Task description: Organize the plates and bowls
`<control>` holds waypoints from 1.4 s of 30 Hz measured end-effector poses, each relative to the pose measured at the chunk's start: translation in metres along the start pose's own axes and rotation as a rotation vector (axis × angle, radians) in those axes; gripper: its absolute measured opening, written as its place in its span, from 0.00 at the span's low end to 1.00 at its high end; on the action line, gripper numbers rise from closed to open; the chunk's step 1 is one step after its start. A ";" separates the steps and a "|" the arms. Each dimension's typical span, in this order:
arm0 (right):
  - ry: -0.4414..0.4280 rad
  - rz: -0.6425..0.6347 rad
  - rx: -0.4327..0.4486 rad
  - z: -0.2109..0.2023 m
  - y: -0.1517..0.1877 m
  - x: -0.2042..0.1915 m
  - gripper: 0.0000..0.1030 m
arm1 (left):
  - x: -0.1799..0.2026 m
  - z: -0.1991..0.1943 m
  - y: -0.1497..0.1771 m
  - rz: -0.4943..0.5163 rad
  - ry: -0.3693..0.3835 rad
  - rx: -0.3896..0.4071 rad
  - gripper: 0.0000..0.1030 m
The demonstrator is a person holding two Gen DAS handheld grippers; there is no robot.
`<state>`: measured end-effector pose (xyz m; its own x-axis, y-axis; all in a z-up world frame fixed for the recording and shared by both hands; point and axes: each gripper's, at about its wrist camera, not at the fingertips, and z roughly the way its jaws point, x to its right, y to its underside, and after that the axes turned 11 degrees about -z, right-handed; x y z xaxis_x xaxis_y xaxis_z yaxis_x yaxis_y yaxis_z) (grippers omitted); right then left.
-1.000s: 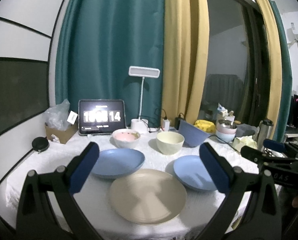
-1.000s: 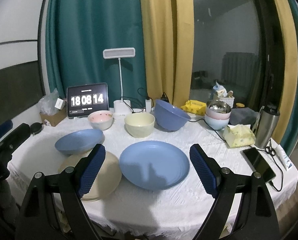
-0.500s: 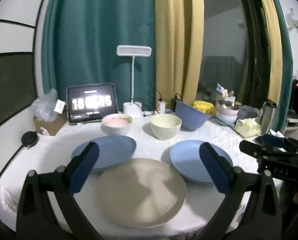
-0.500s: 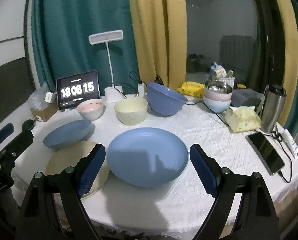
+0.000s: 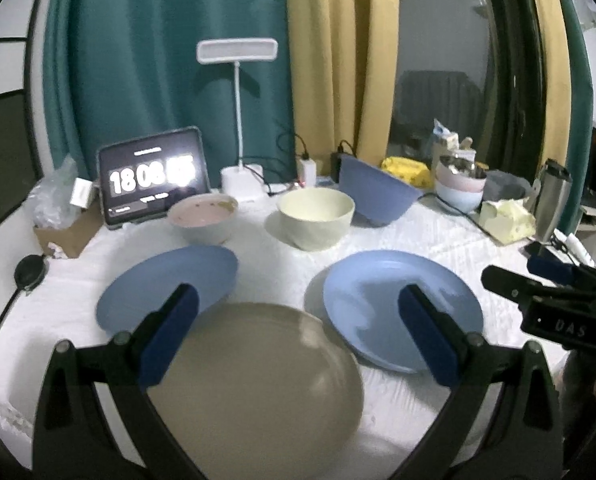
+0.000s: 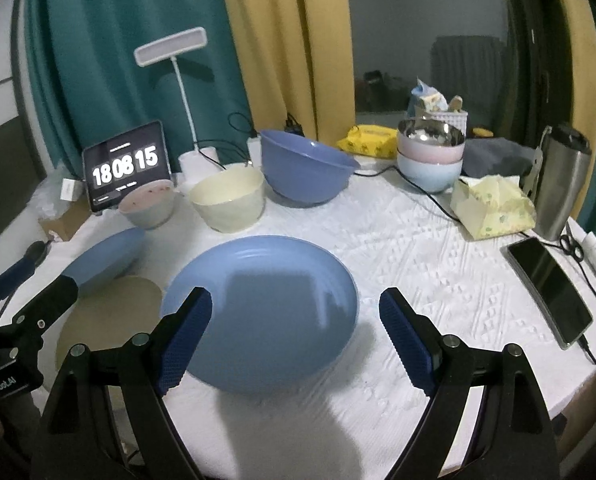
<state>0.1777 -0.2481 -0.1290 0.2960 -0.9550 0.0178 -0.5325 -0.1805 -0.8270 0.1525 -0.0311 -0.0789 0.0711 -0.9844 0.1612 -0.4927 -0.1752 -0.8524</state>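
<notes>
Plates lie on the counter (image 6: 438, 248): beige plate (image 5: 253, 384) frontmost, its near rim hidden behind the wide-open left tool (image 5: 293, 320); two blue plates (image 5: 398, 308) flank it behind. Right tool (image 6: 293, 320), wide-open, empty, hangs over one. Bowls (image 6: 227, 200) stand beyond; clock digits (image 5: 153, 178) glare.

Last clock digits on tablet (image 5: 153, 178) glared out in left wrist view. Beige plate (image 6: 109, 320) partly hidden behind left gripper (image 6: 21, 280) in right wrist view. Stacked bowls' (image 6: 430, 152) contents too small to tell. Phone cable cut off at right edge.
</notes>
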 end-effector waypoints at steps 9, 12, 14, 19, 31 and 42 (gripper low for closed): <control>-0.013 0.031 -0.060 0.038 0.003 0.021 0.80 | 0.012 0.047 -0.003 0.016 -0.006 -0.086 0.97; -0.018 0.039 -0.083 0.051 0.005 0.028 0.77 | 0.015 0.061 -0.001 0.025 -0.009 -0.111 0.97; -0.024 0.043 -0.099 0.059 0.007 0.031 0.73 | 0.017 0.069 -0.001 0.032 -0.012 -0.126 0.97; -0.042 0.044 -0.134 0.076 0.012 0.037 0.64 | 0.024 0.091 0.002 0.048 -0.007 -0.176 0.86; -0.081 0.060 -0.192 0.104 0.018 0.047 0.48 | 0.029 0.135 0.012 0.053 -0.057 -0.339 0.51; -0.089 0.065 -0.220 0.118 0.022 0.051 0.22 | 0.036 0.151 0.020 0.062 -0.062 -0.423 0.25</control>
<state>0.2747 -0.2730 -0.2121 0.3191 -0.9436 -0.0887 -0.7095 -0.1757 -0.6825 0.2763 -0.0732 -0.1651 0.0760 -0.9943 0.0743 -0.8088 -0.1051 -0.5786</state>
